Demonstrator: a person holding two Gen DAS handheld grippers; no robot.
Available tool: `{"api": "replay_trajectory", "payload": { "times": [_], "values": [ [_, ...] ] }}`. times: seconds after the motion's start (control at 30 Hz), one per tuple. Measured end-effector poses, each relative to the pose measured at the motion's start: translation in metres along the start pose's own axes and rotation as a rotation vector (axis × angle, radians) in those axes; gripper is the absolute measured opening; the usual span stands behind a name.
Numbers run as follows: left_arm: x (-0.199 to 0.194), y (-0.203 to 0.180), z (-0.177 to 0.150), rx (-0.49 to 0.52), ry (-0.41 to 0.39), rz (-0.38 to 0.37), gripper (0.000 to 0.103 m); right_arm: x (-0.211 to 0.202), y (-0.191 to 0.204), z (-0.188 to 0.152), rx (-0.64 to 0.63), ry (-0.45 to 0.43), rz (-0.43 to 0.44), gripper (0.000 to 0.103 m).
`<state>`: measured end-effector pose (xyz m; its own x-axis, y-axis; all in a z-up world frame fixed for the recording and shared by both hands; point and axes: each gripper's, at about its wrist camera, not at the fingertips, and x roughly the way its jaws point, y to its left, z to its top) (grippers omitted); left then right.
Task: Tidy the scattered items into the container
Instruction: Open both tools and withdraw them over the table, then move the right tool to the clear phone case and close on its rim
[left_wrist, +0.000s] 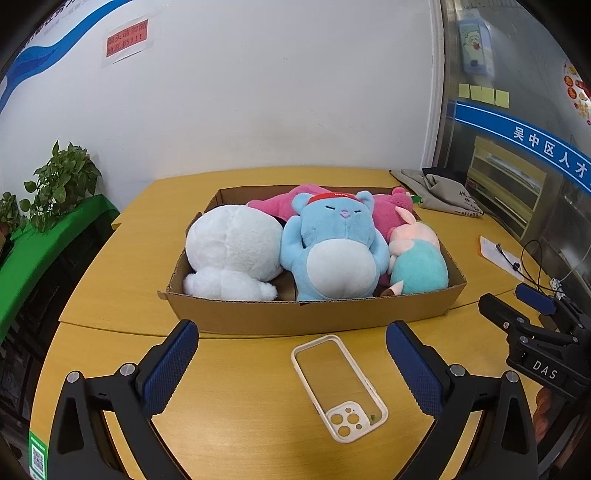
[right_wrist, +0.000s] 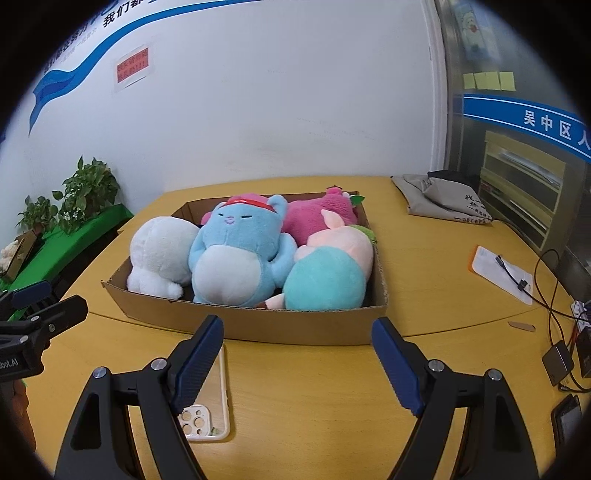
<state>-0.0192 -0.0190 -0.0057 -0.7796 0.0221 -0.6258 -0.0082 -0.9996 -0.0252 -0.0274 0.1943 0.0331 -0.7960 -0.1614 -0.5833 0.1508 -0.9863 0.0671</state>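
A shallow cardboard box (left_wrist: 295, 317) (right_wrist: 295, 326) stands mid-table. In it lie a white plush (left_wrist: 232, 251) (right_wrist: 162, 251), a blue bear plush (left_wrist: 332, 243) (right_wrist: 236, 254), a pink plush (left_wrist: 391, 210) (right_wrist: 314, 218) and a teal-and-pink plush (left_wrist: 417, 266) (right_wrist: 328, 277). A clear phone case (left_wrist: 338, 386) (right_wrist: 218, 398) lies on the table in front of the box. My left gripper (left_wrist: 291, 360) is open and empty above the case. My right gripper (right_wrist: 297, 363) is open and empty, right of the case; it also shows in the left wrist view (left_wrist: 517, 306).
A grey cloth bag (left_wrist: 436, 194) (right_wrist: 443, 201) lies at the back right. A white paper with a cable (right_wrist: 502, 273) and black devices with wires (right_wrist: 561, 358) sit along the right edge. Potted plants (left_wrist: 55, 184) stand on a green shelf to the left.
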Motion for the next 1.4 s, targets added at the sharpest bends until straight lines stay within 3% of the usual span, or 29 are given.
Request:
{"api": "replay_trajectory", "payload": {
  "times": [0.53,1.03,1.2,1.4],
  "values": [
    [0.012,-0.016,-0.001,0.035,0.028,0.018,0.103,0.007,-0.011,-0.005,0.021,0.024,-0.012,0.083],
    [0.028,-0.01,-0.01,0.009,0.074,-0.02,0.103,0.011,-0.001,-0.015,0.006,0.059,-0.008,0.083],
    [0.052,0.0,-0.019,0.01,0.141,-0.041,0.103,0.02,0.012,-0.036,0.009,0.119,0.023,0.082],
    [0.097,0.011,-0.039,0.012,0.265,-0.083,0.095,0.05,0.045,-0.077,-0.002,0.253,0.127,0.079]
  ]
}}
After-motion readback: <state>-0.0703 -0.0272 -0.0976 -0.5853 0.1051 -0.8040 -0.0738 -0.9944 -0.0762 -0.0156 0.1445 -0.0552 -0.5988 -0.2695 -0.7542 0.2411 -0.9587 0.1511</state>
